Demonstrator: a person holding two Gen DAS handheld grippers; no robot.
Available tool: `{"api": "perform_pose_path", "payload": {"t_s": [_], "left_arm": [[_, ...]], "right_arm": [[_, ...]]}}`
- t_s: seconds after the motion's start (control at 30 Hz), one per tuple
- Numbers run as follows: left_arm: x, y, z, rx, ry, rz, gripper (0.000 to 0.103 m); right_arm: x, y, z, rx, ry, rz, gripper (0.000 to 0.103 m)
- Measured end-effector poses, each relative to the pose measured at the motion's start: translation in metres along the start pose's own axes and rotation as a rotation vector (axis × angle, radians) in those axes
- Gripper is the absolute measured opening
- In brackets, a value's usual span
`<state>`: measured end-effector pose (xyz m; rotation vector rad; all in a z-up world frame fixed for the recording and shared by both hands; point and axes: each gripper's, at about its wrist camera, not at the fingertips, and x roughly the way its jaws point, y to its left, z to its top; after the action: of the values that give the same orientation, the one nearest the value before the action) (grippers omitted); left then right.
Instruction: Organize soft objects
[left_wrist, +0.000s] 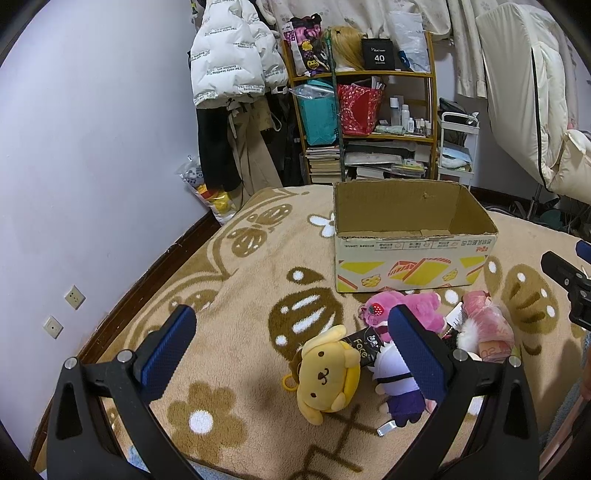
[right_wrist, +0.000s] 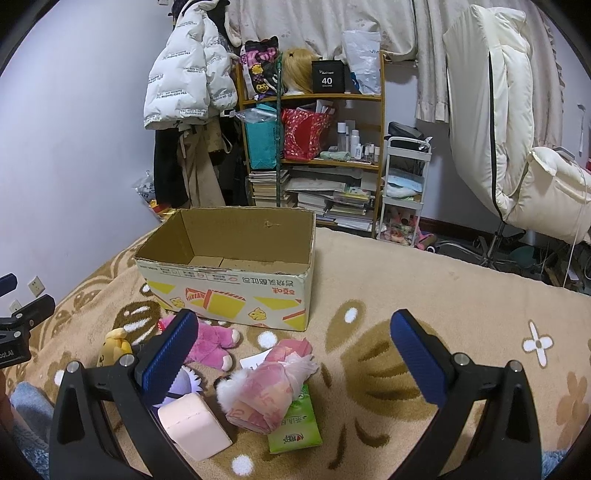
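An open cardboard box (left_wrist: 413, 258) stands on the beige blanket; it also shows in the right wrist view (right_wrist: 229, 291), and looks empty. In front of it lie soft toys: a yellow dog plush (left_wrist: 327, 376), a pink plush (left_wrist: 410, 308), a white-and-purple doll (left_wrist: 395, 380) and a pink wrapped bundle (left_wrist: 487, 332). My left gripper (left_wrist: 291, 358) is open, low above the yellow plush. My right gripper (right_wrist: 295, 365) is open above the pink bundle (right_wrist: 269, 387), a pink foam block (right_wrist: 192, 424) and a green tissue pack (right_wrist: 295, 428).
A cluttered wooden shelf (left_wrist: 369, 110) and hanging coats (left_wrist: 236, 74) stand behind the bed. A white cart (right_wrist: 404, 184) and a draped chair (right_wrist: 517, 147) are at the right. The lilac wall (left_wrist: 92, 147) is at the left. The other gripper's tip (left_wrist: 565, 273) shows at the right edge.
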<state>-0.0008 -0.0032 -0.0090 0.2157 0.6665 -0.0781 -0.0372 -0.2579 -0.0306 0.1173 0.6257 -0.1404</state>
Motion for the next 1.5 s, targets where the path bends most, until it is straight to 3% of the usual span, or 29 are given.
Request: {"api": "perform_pose_path", "payload": {"t_s": [1.5], "left_arm": [[0.007,0.000,-0.007,0.014,0.027,-0.003,0.102]], "right_arm": [[0.000,0.002,-0.001,-0.003,0.010,0.001,0.103]]}}
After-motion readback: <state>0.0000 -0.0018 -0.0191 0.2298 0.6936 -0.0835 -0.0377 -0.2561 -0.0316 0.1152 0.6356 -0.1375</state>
